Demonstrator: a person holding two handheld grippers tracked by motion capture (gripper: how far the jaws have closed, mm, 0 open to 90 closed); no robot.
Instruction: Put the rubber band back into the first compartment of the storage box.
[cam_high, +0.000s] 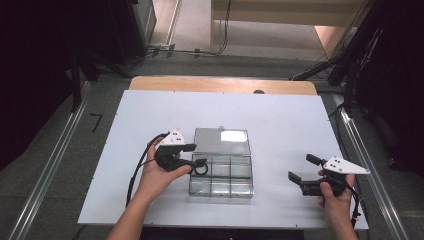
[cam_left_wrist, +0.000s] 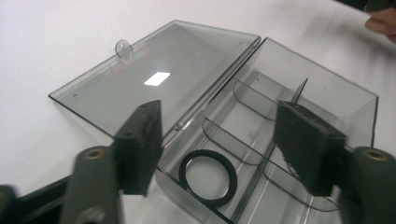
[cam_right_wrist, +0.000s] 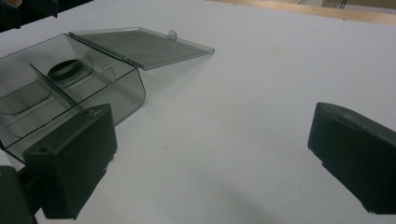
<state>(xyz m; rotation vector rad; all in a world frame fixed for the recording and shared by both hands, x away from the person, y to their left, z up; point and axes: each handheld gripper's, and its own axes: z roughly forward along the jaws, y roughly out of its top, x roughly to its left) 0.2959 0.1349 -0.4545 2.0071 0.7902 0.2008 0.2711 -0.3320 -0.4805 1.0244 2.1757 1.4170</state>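
A black ring (cam_left_wrist: 208, 177) is lying flat in the near-left compartment of a clear divided box (cam_high: 221, 175), which is sitting with its lid (cam_high: 221, 141) flung open toward the bench's (cam_high: 280, 115) far edge, near the bench's near edge. The left hand-held gripper (cam_left_wrist: 219, 144) is hovering just above the ring, jaws spread and holding nothing. The right hand-held gripper (cam_high: 300, 170) is waiting near the near right corner, jaws also spread, well apart from the box.

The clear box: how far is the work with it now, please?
Done: the clear box lies open, its lid flat on the table, and a black ring sits in a corner compartment. In hand: the left tool hovers open above that ring, holding nothing. Left, probably: closing the lid. The right tool waits open, away from the box.
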